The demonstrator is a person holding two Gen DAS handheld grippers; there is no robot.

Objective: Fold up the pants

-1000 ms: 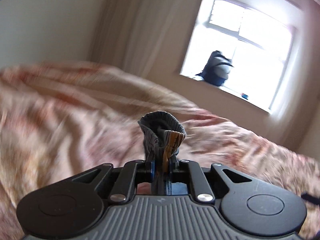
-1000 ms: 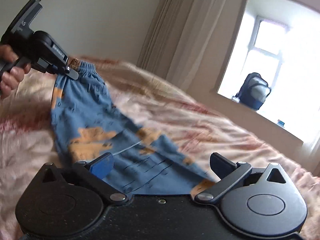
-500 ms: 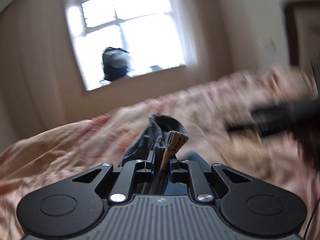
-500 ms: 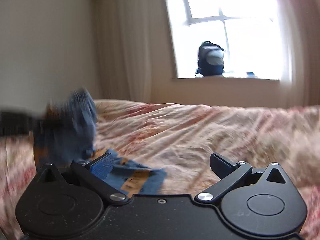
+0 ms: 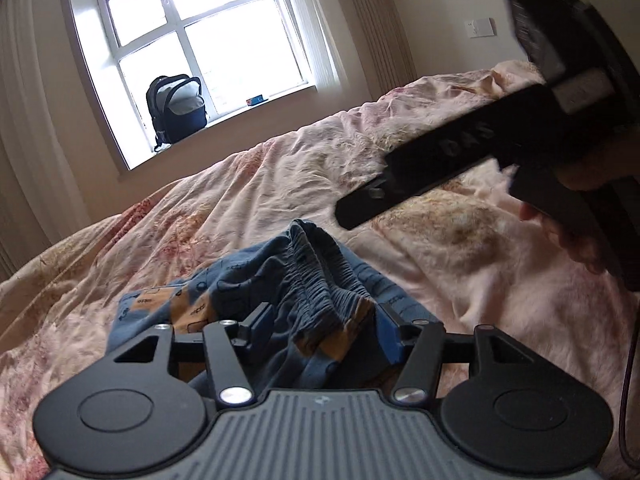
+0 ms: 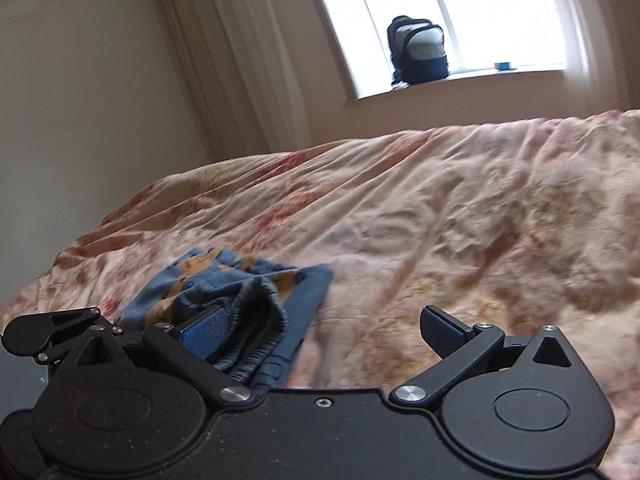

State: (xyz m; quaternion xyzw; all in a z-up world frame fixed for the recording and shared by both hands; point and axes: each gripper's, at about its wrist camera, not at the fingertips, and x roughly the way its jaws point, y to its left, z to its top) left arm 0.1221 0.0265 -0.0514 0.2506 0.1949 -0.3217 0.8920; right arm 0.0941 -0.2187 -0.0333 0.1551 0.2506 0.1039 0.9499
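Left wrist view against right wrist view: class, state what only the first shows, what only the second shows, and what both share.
Only the left wrist view shows the wall switch and the right gripper's side, with a hand holding it. Only the right wrist view shows the right gripper from behind, open over bare bedspread. Both share the blue pants, backpack on the windowsill and the left gripper, whose jaws have just been opening, waistband loose between them.

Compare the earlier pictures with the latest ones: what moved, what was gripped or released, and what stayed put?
The left gripper brought the waistband down; its jaws have just been opening, releasing the pants onto the bedspread. The right gripper stayed open, the backpack on the sill.
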